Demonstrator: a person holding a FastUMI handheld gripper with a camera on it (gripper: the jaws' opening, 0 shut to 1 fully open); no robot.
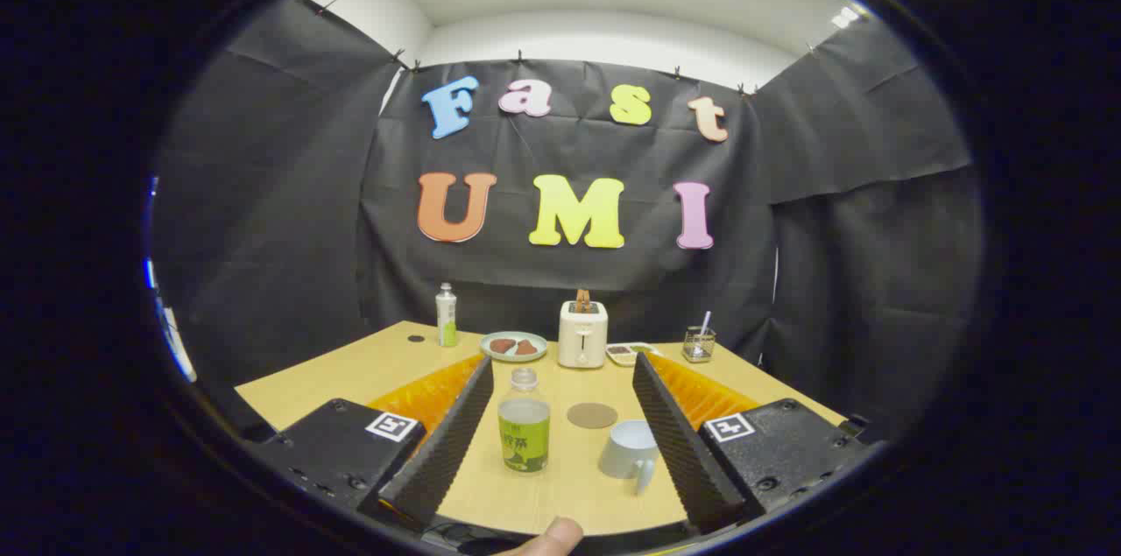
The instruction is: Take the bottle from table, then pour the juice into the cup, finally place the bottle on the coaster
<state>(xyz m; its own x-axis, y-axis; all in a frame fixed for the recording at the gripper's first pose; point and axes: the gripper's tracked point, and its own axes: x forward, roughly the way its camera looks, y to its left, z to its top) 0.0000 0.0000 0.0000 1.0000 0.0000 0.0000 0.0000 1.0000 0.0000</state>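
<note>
A clear bottle point(524, 423) with a green label and yellowish juice stands upright on the wooden table point(350, 368), between my fingers and nearer the left one. A pale grey cup point(631, 451) with a handle sits close to the right finger. Beyond the bottle and the cup lies a round brown coaster point(592, 415). My gripper point(560, 366) is open, with its fingers spread wide on either side of the bottle and cup, touching neither.
At the table's back stand a white-and-green bottle point(447, 315), a plate point(513, 347) with brown food, a white toaster point(582, 334), a small tray point(629, 353) and a wire holder point(698, 343). A fingertip point(550, 537) shows below the fingers.
</note>
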